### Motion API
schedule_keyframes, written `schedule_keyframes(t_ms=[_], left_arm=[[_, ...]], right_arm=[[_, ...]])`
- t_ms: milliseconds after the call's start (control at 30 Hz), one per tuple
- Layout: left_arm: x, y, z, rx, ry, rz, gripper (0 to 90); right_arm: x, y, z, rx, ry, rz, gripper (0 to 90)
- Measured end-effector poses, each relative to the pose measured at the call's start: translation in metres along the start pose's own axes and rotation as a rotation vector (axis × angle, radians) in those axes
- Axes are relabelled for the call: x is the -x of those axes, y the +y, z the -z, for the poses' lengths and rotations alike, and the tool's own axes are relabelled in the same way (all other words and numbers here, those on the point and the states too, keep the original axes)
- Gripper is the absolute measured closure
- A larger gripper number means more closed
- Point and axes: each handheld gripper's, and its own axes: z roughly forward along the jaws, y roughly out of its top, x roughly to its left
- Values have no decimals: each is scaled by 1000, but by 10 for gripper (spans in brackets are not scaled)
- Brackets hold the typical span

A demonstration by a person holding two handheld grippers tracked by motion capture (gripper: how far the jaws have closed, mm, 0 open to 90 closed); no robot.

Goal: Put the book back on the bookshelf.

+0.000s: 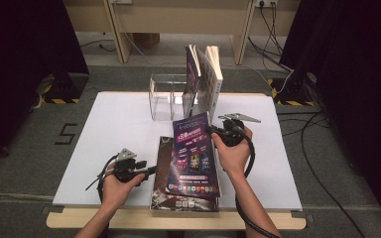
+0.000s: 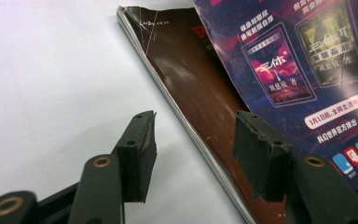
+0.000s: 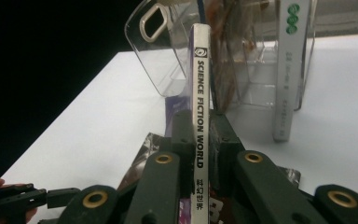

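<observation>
A clear acrylic rack (image 1: 161,96) holds two upright books (image 1: 206,79). Two glossy magazines lie stacked on the white table (image 1: 114,134). The right gripper (image 1: 217,133) clamps the purple one (image 1: 194,156); the left gripper (image 2: 193,149) gapes beside the brown one (image 2: 191,93).

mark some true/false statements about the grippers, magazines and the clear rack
1. The right gripper is clamped on the spine of the purple magazine. True.
2. The left gripper is shut on the brown magazine. False: its jaws stand open, with the brown magazine's edge between them and the pads not pressing it.
3. The clear rack lies tipped over at the near edge of the table. False: it stands upright at the far edge.
4. The purple magazine is above the brown one. True.
5. Books stand at the rack's right end. True.
</observation>
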Motion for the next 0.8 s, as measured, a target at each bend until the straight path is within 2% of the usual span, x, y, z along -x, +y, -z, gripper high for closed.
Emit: schedule_keyframes(t_ms=[200,400,600,800], left_arm=[[-1,1,2,8,1,2,481],[-2,2,4,15,2,4,480],[-3,2,5,19,3,7,481],[-3,3,7,24,9,12,480]], right_arm=[[-11,7,2,42,5,16,833],[-22,16,3,96,-8,54,832],[-27,20,1,122,-18,73,832],[-32,25,0,142,-22,73,833]])
